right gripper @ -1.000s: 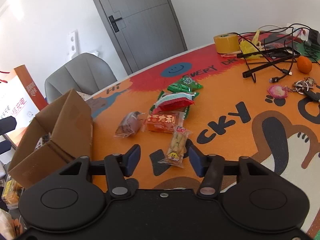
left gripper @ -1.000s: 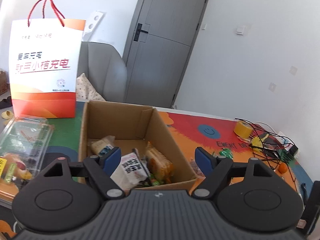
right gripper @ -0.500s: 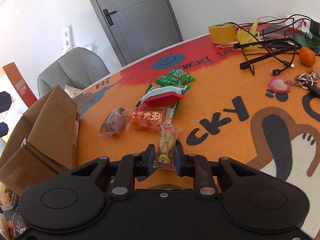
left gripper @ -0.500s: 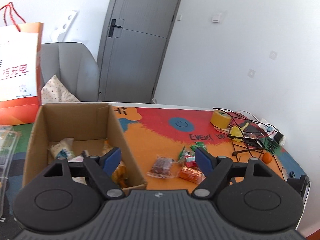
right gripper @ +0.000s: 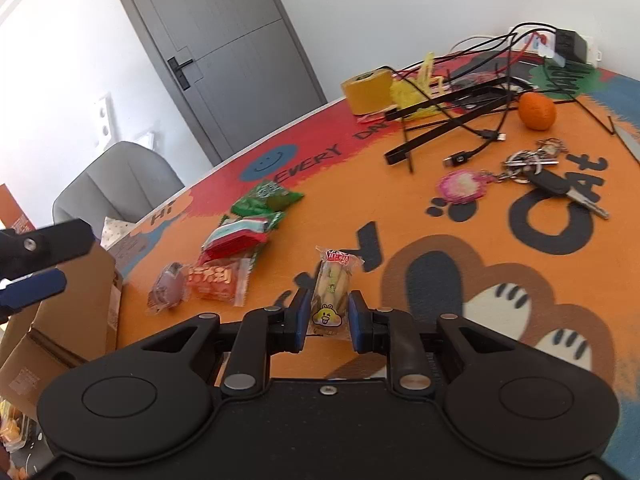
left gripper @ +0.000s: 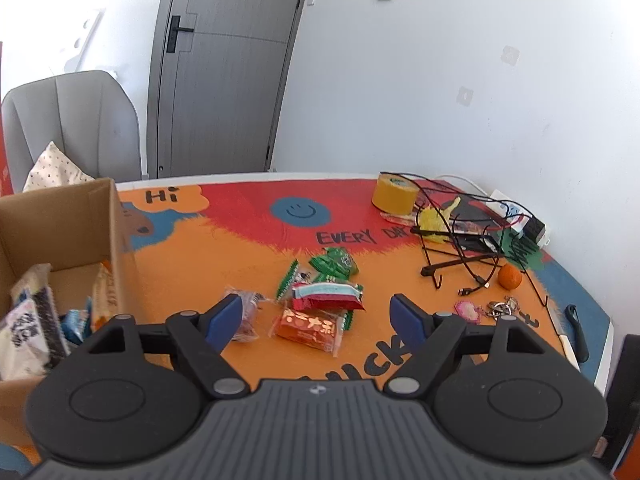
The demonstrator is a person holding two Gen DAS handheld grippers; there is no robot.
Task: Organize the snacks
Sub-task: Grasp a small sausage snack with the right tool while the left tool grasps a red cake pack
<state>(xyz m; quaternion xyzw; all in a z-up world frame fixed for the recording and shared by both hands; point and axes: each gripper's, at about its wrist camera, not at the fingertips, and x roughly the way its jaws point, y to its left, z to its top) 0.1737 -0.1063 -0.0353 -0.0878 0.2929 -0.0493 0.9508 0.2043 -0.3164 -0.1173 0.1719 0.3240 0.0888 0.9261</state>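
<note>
Left wrist view first: the cardboard box (left gripper: 60, 240), which filled the middle of the frame a second ago, now sits at the far left edge with several packets already inside. The left gripper (left gripper: 318, 320) has swung off it toward the loose snacks, its jaws wide and empty. Between its blue pads lie the orange packet (left gripper: 308, 330) and, just behind it, the red-and-white packet (left gripper: 326, 296), with the green packet (left gripper: 334, 262) farther back. That suggests this hand is lining up its own next pick.

Moving right, the right wrist view shows the bigger change. The right gripper (right gripper: 329, 320), open around the yellow biscuit packet (right gripper: 332, 284) a second ago, has closed narrow on it, and both pads press the wrapper's near end. The packet looks lifted at that end, though I cannot tell if it is clear of the table mat (right gripper: 400, 208). With the grip made, carrying it left to the box seems the likely next step.
</note>
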